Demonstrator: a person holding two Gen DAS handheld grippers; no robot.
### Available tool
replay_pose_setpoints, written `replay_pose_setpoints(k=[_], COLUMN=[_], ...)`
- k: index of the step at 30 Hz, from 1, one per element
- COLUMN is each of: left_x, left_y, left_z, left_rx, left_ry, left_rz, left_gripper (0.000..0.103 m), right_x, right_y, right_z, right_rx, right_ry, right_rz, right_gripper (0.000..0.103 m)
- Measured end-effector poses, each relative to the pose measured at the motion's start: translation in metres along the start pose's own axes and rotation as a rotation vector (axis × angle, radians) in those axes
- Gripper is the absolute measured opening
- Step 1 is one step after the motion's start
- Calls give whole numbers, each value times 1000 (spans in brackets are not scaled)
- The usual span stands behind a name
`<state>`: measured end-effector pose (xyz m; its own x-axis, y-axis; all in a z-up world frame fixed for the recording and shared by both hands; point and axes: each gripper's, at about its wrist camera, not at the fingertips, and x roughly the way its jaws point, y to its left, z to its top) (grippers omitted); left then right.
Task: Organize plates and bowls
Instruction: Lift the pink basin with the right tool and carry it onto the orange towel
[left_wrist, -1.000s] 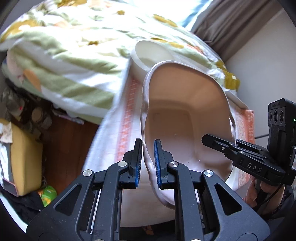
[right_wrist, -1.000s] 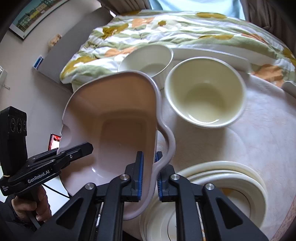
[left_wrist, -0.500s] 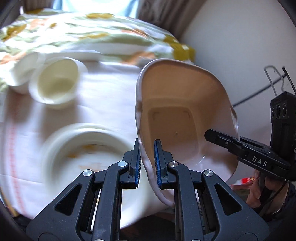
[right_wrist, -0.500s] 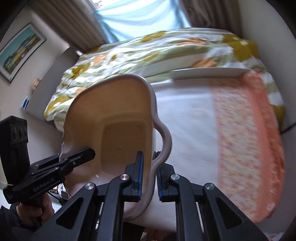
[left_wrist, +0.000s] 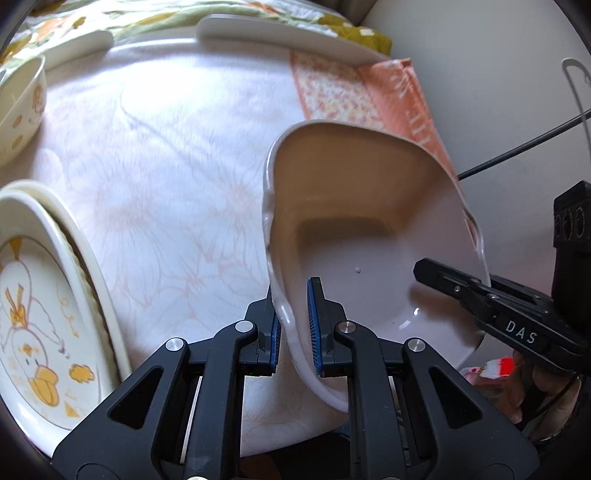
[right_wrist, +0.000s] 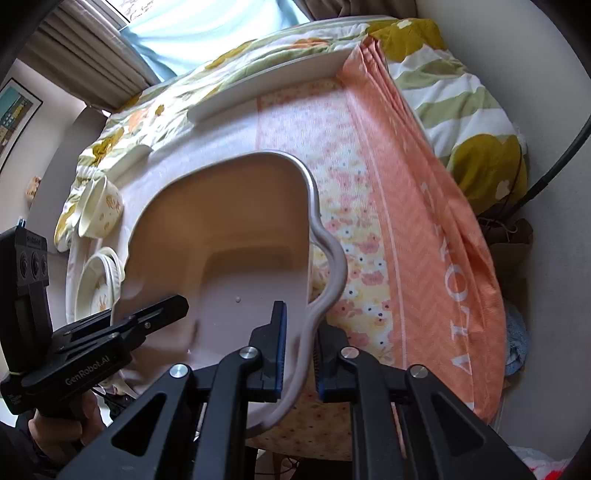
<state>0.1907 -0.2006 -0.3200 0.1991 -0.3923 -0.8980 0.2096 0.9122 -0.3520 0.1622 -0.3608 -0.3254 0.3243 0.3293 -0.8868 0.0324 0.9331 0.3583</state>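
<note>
Carrying the pink basin (left_wrist: 369, 229) above the counter (left_wrist: 166, 147), left tool (left_wrist: 293, 332) and right tool (right_wrist: 298, 350) each clenched on its rim; next, lowering it level onto bare cloth.

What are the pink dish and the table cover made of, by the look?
Pink dish: likely glazed ceramic or melamine; smooth, glossy, with bright glints near its base and a thick rounded rim. Table cover: woven fabric, matte, printed flowers, creases, and folds hanging over the edge.

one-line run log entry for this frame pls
left gripper: shut on pinkish square handled dish | right gripper: shut on dish | dish: tilted above floral tablecloth
</note>
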Motion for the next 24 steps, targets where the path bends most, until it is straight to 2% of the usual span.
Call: replay_pose_setpoints(k=[6, 24], left_x=[6, 23], left_y=[-1, -18], left_z=[-2, 9], left_rx=[8, 96], left_ry=[2, 61], left_rz=[29, 95], left_gripper=[11, 15], right_x=[12, 16], right_y=[-3, -10], right_z=[-4, -8], right_rx=[-40, 10], right_ry=[13, 4], right_rz=[-19, -2], right_gripper=[12, 12])
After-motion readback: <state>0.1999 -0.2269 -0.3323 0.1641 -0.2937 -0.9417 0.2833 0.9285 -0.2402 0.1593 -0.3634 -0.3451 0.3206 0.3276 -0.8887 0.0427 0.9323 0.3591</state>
